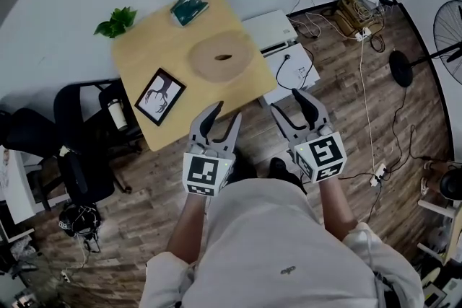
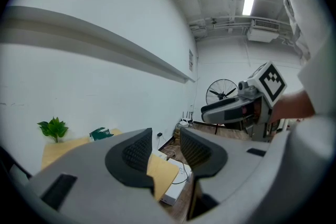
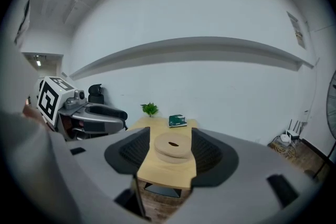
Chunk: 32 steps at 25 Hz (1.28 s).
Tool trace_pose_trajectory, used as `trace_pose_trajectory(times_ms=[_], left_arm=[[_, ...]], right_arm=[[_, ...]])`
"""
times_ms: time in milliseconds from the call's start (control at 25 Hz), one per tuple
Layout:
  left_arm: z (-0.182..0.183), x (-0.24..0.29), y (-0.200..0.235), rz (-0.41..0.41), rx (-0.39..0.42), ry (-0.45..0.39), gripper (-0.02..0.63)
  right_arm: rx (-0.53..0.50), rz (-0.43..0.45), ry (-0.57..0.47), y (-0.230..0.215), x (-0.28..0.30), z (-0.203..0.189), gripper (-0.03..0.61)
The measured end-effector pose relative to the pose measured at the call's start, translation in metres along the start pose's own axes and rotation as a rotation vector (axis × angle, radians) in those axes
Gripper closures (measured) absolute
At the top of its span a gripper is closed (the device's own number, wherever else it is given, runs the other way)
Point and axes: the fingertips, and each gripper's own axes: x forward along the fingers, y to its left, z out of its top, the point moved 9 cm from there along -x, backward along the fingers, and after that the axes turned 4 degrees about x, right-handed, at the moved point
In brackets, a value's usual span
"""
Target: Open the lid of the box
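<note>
Both grippers hover short of the table, claws apart and empty; the round box is untouched.

In the head view the left gripper [image 1: 225,113] and right gripper [image 1: 290,103] are side by side in the air above the wood floor [image 1: 339,90], just off the near edge of the square wooden table [image 1: 155,54]. Each gripper's jaws stand apart with nothing gripped. The round wooden box [image 1: 224,58], its lid on and showing a dark slot in the top, sits on the table at 12 o'clock from the left gripper and 10 o'clock from the right. In the right gripper view the box shows between the jaws but well apart from them. Around the box lie a framed picture [image 1: 160,96] at 7 o'clock, a green packet [image 1: 189,8] at 11 o'clock and a small green plant [image 1: 115,22] at 10 o'clock.
</note>
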Motion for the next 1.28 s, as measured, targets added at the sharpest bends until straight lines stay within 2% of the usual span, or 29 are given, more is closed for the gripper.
trace_pose_trajectory(times_ms=[440,640,1280], left_arm=[[-0.018,0.003,0.032,-0.045,-0.003,0.019,0.465],[-0.019,0.008,0.035,-0.037,-0.006,0.024,0.463],[-0.023,0.069,0.046,0.011,0.001,0.095,0.451]], right_arm=[[0.009,-0.044,0.029,0.015,0.022,0.001,0.34],[0.004,-0.041,0.04,0.013,0.026,0.005,0.33],[-0.019,0.031,0.052,-0.036,0.066,0.021,0.328]])
